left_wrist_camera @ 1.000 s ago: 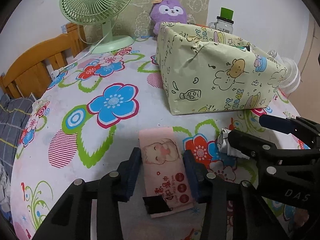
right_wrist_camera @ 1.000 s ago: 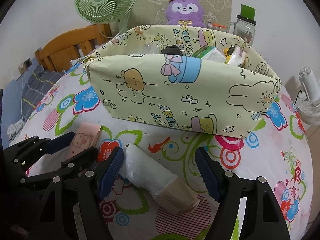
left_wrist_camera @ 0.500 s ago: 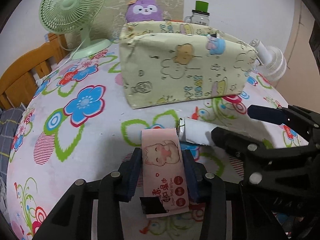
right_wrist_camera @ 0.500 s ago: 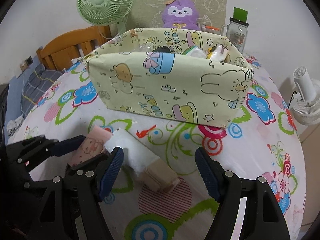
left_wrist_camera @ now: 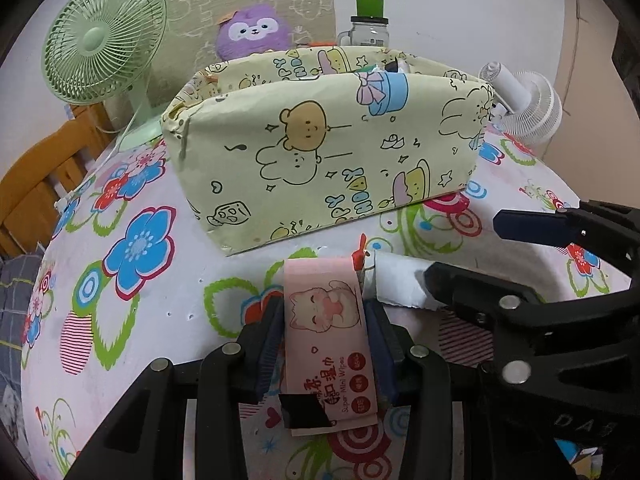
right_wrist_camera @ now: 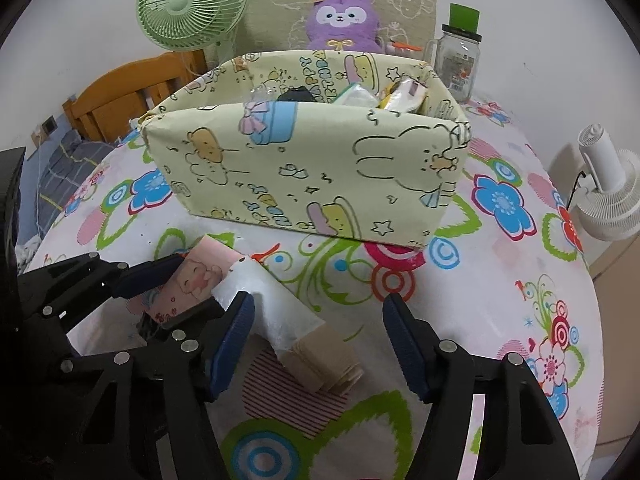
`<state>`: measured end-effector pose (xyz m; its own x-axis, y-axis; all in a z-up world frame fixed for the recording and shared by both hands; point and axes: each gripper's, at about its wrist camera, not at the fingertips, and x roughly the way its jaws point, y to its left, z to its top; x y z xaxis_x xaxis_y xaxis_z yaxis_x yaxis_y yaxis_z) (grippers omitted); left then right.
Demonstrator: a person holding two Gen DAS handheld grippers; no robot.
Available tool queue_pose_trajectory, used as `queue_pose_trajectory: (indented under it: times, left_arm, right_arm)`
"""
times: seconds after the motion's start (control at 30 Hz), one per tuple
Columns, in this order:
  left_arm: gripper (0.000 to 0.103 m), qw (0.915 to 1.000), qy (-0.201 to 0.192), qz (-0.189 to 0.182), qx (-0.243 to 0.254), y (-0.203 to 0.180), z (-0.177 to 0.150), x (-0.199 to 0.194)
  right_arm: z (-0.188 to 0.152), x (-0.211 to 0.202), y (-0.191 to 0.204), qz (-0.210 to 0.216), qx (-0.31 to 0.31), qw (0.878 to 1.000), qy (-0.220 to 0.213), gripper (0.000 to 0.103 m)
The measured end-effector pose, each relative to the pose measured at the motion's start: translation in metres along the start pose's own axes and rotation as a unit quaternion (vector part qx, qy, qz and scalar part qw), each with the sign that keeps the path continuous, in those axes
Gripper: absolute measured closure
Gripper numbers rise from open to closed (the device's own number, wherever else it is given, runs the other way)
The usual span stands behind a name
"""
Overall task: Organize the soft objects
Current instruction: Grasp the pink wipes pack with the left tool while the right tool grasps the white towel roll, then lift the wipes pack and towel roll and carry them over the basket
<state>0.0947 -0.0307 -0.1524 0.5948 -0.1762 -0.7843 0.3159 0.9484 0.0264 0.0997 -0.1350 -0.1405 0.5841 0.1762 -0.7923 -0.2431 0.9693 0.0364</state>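
Observation:
My left gripper (left_wrist_camera: 324,332) is shut on a pink wet-wipes pack (left_wrist_camera: 328,320) with a cat picture, held lengthwise between the pads. Just right of it lies a white and beige tissue pack (right_wrist_camera: 288,320) on the table. My right gripper (right_wrist_camera: 318,340) straddles that pack and its jaws are closing. The left pad sits against the pack and the right pad stands apart from it. A yellow cartoon-print box (right_wrist_camera: 304,168) with several items inside stands just beyond both grippers. In the right wrist view the left gripper (right_wrist_camera: 196,284) and the pink pack (right_wrist_camera: 200,276) are at the lower left.
Floral tablecloth (left_wrist_camera: 132,248) covers the round table. Behind the box stand a green fan (left_wrist_camera: 100,48), a purple plush (left_wrist_camera: 252,36) and a glass jar with a green lid (left_wrist_camera: 368,28). A white fan (left_wrist_camera: 524,108) is at the right, a wooden chair (left_wrist_camera: 36,172) at the left.
My left gripper has swung right with the pink pack, so the box's long front now faces it. The right gripper's jaws have narrowed around the tissue pack.

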Motion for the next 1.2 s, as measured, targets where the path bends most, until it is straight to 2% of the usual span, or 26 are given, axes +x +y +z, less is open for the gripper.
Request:
queue_pose_trajectory:
  times: [0.17, 0.37, 0.43, 0.53, 0.6, 0.77, 1.2]
  left_arm:
    - [0.061, 0.9999, 0.007, -0.004, -0.006, 0.008, -0.006, -0.004]
    - [0.061, 0.9998, 0.005, 0.007, 0.018, 0.001, -0.015, -0.013]
    - [0.061, 0.9998, 0.006, 0.006, 0.017, 0.001, -0.016, -0.013]
    - [0.061, 0.9999, 0.007, 0.005, 0.013, 0.0, -0.015, -0.012]
    - [0.061, 0.9999, 0.01, -0.002, 0.007, 0.0, -0.014, -0.011]
    - [0.061, 0.9999, 0.01, -0.009, 0.0, 0.0, -0.011, -0.012]
    - [0.061, 0.9998, -0.01, -0.018, -0.001, -0.011, 0.001, -0.025]
  right_arm:
    - [-0.002, 0.0, -0.003, 0.008, -0.01, 1.0, 0.007, 0.033]
    - [-0.005, 0.014, 0.008, 0.019, -0.011, 0.999, 0.026, 0.033]
    - [-0.006, 0.018, 0.011, 0.018, -0.008, 0.999, 0.034, 0.038]
    - [-0.006, 0.019, 0.015, -0.008, -0.012, 0.999, 0.029, 0.052]
    - [-0.006, 0.019, 0.017, -0.016, -0.018, 0.999, 0.027, 0.07]
    - [-0.006, 0.016, 0.015, -0.012, -0.007, 1.0, 0.018, 0.079]
    - [-0.004, -0.013, 0.004, -0.007, 0.021, 1.0, -0.017, 0.08]
